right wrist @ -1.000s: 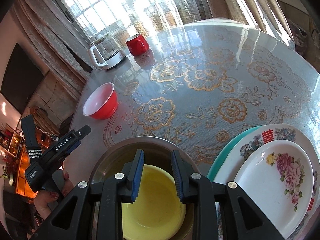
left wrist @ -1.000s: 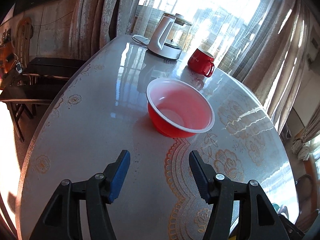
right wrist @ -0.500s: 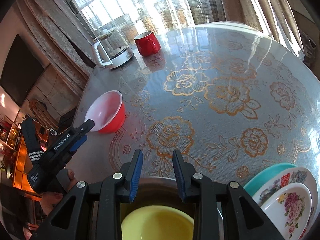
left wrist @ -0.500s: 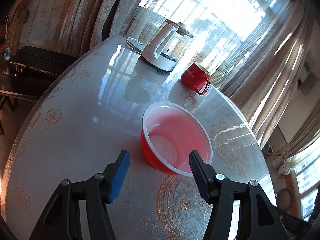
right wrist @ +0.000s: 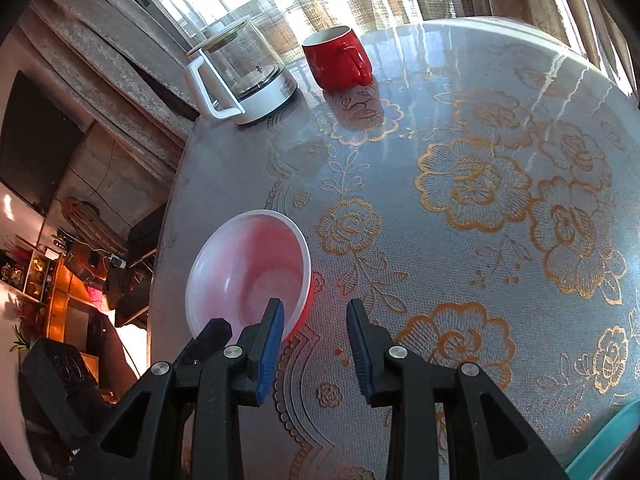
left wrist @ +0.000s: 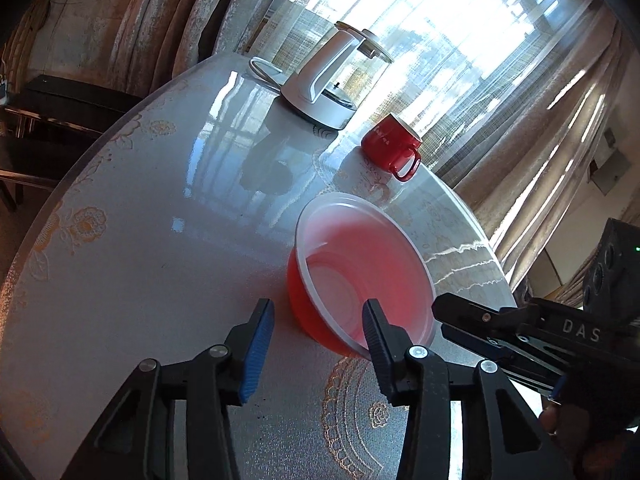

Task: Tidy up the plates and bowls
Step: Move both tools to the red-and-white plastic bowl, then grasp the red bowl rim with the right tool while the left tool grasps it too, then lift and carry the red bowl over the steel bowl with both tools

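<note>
Bowl first: the red bowl (left wrist: 362,276) sits low and centre-right in our left wrist view, and where a second ago it lay well ahead of the left gripper (left wrist: 318,332), its near rim now stands between our closing jaws, pads not yet pressing. Our right gripper (right wrist: 314,336), narrowly parted and empty, has swung away from the stacked bowls and plates to just beside it, so we judge a pickup for stacking is near. Readable writing: "DAS" on the right gripper's body; the script on the red mug (left wrist: 390,144) is too small.
</note>
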`<state>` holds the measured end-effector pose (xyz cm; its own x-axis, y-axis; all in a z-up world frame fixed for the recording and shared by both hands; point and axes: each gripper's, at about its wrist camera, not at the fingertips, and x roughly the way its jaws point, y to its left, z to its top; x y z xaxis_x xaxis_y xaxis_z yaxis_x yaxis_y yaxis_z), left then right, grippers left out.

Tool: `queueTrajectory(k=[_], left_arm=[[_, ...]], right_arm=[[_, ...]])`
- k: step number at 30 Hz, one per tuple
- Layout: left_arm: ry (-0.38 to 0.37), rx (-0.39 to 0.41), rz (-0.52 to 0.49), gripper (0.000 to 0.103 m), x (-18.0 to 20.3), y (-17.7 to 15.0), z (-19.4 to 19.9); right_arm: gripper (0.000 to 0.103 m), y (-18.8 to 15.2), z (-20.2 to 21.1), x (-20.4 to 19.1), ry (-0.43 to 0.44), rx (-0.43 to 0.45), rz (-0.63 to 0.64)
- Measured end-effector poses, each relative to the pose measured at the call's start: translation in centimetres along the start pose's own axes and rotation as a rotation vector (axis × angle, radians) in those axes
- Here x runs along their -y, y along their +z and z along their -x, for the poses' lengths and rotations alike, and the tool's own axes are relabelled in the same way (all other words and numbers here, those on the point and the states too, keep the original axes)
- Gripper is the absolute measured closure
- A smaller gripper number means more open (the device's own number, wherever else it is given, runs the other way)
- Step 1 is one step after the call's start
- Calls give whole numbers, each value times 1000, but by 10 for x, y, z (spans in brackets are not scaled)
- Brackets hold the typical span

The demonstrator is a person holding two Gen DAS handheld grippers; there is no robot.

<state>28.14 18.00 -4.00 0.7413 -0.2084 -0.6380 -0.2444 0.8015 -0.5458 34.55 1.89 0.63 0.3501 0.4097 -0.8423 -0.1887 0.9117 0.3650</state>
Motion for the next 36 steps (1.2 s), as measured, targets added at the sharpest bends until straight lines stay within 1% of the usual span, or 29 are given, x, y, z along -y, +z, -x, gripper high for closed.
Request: queueTrajectory(k=[4,6,7,9,11,12,14,17,24,28,32,36], left_arm=[[3,2,-6,58,1,0,0],[1,-4,-9,60,1,0,-2],[1,-8,-11,62,1,0,-3],[0,-16,-14,64,1,0,-4],[-16,-22,-17,72,2,-1,-4],[-21,-24,-24,74,3,-2,-4],[-7,-23,-45,80,7,-4,-4],[-11,-39,-66,85,11,-6,-5],[-48,-34,-125,88,25,-14,0],[-104,-32,-151,88,36,-19,4],[-155,-19,-197,88,51,-27,14],[-207,-38,-210,88,62,-37,21]], right_arm=[[70,4,-16,0,-1,-27,-24],[70,3,-20,1,-9,-31,-25],[71,3,-21,1,-9,-30,-23],[78,1,-23,3,-4,-35,-23],[86,-3,-25,5,3,-45,-25],[88,-5,-25,6,4,-49,-23],[91,-9,-24,6,7,-50,-21],[93,-11,-19,8,3,-43,-25],[93,-18,4,18,-8,-3,-44],[93,-28,26,24,-19,45,-47],[93,-39,48,34,-23,85,-77],[93,-50,68,45,-18,116,-113]])
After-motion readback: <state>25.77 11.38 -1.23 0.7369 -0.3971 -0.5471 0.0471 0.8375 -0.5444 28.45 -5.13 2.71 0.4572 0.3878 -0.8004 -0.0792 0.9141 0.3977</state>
